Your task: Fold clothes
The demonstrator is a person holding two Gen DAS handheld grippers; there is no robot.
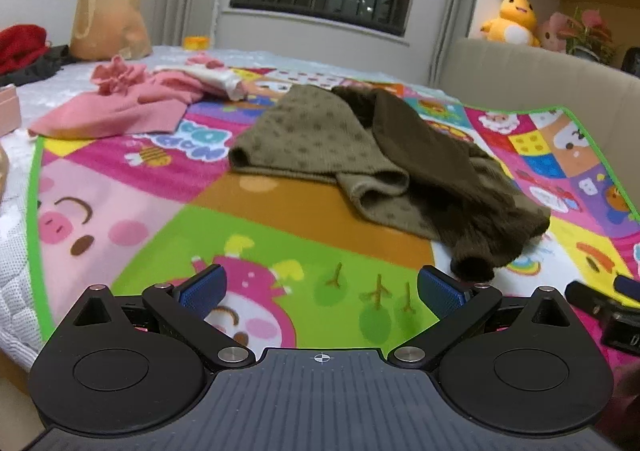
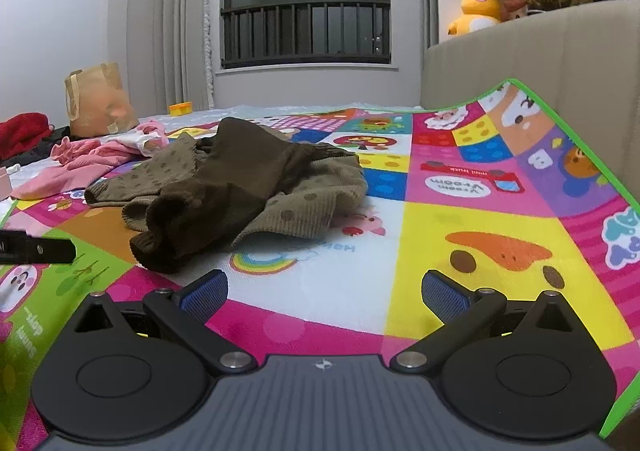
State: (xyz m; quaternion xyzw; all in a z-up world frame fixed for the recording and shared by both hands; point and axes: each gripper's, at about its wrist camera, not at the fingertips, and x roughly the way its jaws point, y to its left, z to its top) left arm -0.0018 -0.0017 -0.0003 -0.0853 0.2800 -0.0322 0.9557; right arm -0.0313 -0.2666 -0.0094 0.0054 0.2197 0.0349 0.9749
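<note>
A crumpled olive-brown knit garment (image 1: 384, 167) with dark dots and darker brown sleeves lies on a colourful cartoon play mat (image 1: 256, 219). From the right wrist the same garment (image 2: 240, 187) lies ahead and to the left. My left gripper (image 1: 320, 291) hovers low over the mat in front of the garment, open and empty. My right gripper (image 2: 324, 293) is open too, above the mat (image 2: 480, 219) to the right of the garment's dark cuff. A pink garment (image 1: 124, 107) lies rumpled at the mat's far left corner.
The mat covers a bed with a white quilted mattress (image 1: 16, 259). A beige padded headboard (image 1: 532, 79) runs along the right. A brown paper bag (image 1: 108, 23), red cloth (image 1: 20, 47) and small orange box (image 1: 196, 42) sit at the far side. Plush toys (image 1: 512, 19) rest behind the headboard.
</note>
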